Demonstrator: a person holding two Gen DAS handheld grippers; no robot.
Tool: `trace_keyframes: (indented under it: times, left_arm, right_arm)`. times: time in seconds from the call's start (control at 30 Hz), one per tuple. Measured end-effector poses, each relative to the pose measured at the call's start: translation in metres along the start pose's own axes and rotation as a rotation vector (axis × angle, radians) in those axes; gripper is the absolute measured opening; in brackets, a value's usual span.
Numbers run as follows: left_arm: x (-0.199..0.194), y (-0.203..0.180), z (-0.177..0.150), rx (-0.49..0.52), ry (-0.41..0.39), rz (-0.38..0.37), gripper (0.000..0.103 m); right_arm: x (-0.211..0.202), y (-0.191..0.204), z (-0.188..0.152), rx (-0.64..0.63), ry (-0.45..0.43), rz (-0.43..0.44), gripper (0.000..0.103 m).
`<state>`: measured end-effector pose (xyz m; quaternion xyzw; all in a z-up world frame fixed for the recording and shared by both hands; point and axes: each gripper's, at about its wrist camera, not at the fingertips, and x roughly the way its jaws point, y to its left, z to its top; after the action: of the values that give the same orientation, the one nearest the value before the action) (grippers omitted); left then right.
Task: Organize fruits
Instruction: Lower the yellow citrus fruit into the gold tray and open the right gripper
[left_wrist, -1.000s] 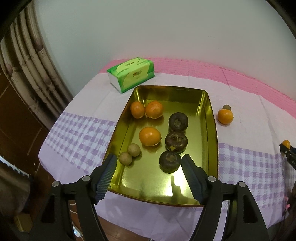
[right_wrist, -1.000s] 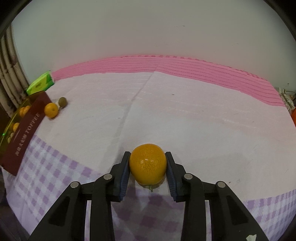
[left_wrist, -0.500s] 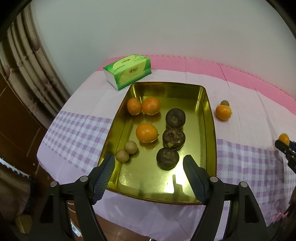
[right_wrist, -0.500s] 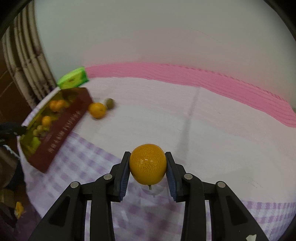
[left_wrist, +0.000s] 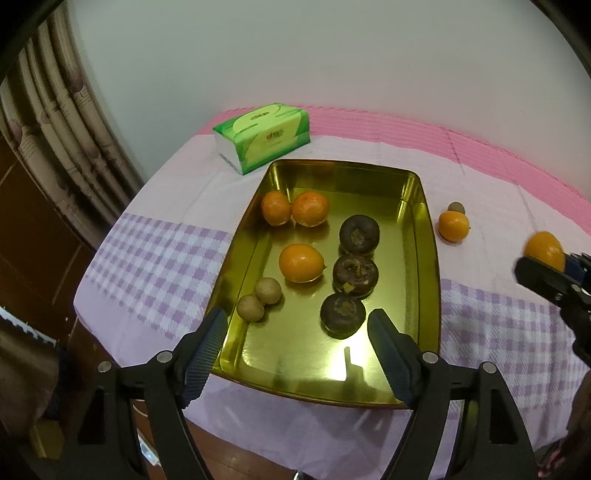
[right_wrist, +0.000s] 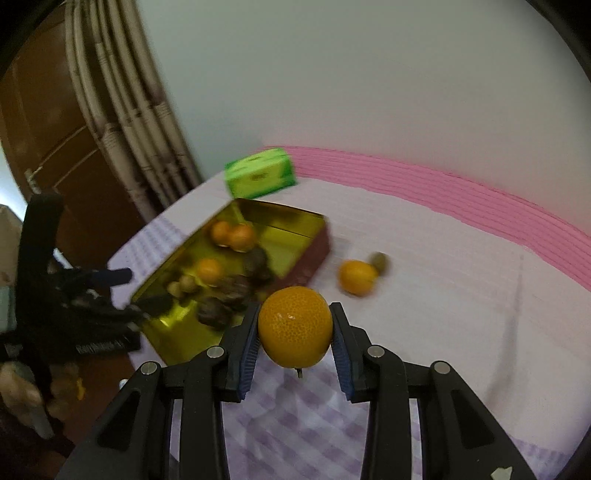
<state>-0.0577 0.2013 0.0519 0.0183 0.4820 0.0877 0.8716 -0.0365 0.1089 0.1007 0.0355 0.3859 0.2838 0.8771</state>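
Your right gripper (right_wrist: 294, 328) has its jaws pinching a round orange mandarin (right_wrist: 294, 326) off the bench – the gold metal tray (right_wrist: 295, 218) lies ahead and to the left, long axis running away from you. Your left gripper (left_wrist: 295, 343) hangs over the tray's near end, jaws spread and just widened, nothing between them. Lettering on the green tissue pack (left_wrist: 264, 136) is unreadable.

The gold tray (left_wrist: 419, 206) is polished metal, glossy enough to mirror the fruit, and the tablecloth (left_wrist: 155, 258) beneath is soft matt woven cloth. The held orange (right_wrist: 294, 326) has shiny, pitted peel against ribbed blue pads (right_wrist: 248, 345) on matt black plastic. The green tissue pack (left_wrist: 264, 134) looks slick plastic film; the dark fruits (left_wrist: 359, 233) are rough and dull.
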Motion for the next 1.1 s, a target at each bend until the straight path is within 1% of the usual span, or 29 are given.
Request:
trace_keyframes:
  times: [0.07, 0.2, 0.4, 0.63, 0.83, 0.93, 1.03, 1.07, 1.1]
  left_arm:
    - [0.0, 0.003, 0.001, -0.008, -0.001, 0.017, 0.08]
    - [0.002, 0.01, 0.003, -0.027, -0.001, 0.045, 0.08]
    - [0.008, 0.024, 0.007, -0.068, 0.019, 0.054, 0.081]
    - [0.017, 0.035, 0.008, -0.102, 0.059, 0.051, 0.081]
    - [0.021, 0.04, 0.008, -0.114, 0.071, 0.062, 0.082]
    - [0.023, 0.046, 0.008, -0.135, 0.079, 0.066, 0.084]
    - [0.025, 0.051, 0.008, -0.155, 0.087, 0.064, 0.084]
    - [0.025, 0.052, 0.008, -0.158, 0.089, 0.064, 0.084]
    - [0.025, 0.053, 0.007, -0.161, 0.09, 0.065, 0.084]
  right_arm:
    - [0.013, 0.012, 0.01, -0.005, 0.009, 0.041, 0.034]
    - [0.034, 0.029, 0.025, -0.019, 0.028, 0.088, 0.034]
    - [0.073, 0.045, 0.041, -0.019, 0.071, 0.124, 0.034]
    - [0.103, 0.059, 0.046, -0.026, 0.112, 0.147, 0.034]
    - [0.116, 0.064, 0.05, -0.032, 0.124, 0.149, 0.036]
    - [0.116, 0.064, 0.054, -0.031, 0.107, 0.148, 0.036]
    - [0.104, 0.053, 0.057, -0.006, 0.059, 0.155, 0.046]
    - [0.095, 0.043, 0.058, 0.009, 0.036, 0.147, 0.049]
    - [0.088, 0.035, 0.057, 0.015, 0.019, 0.134, 0.05]
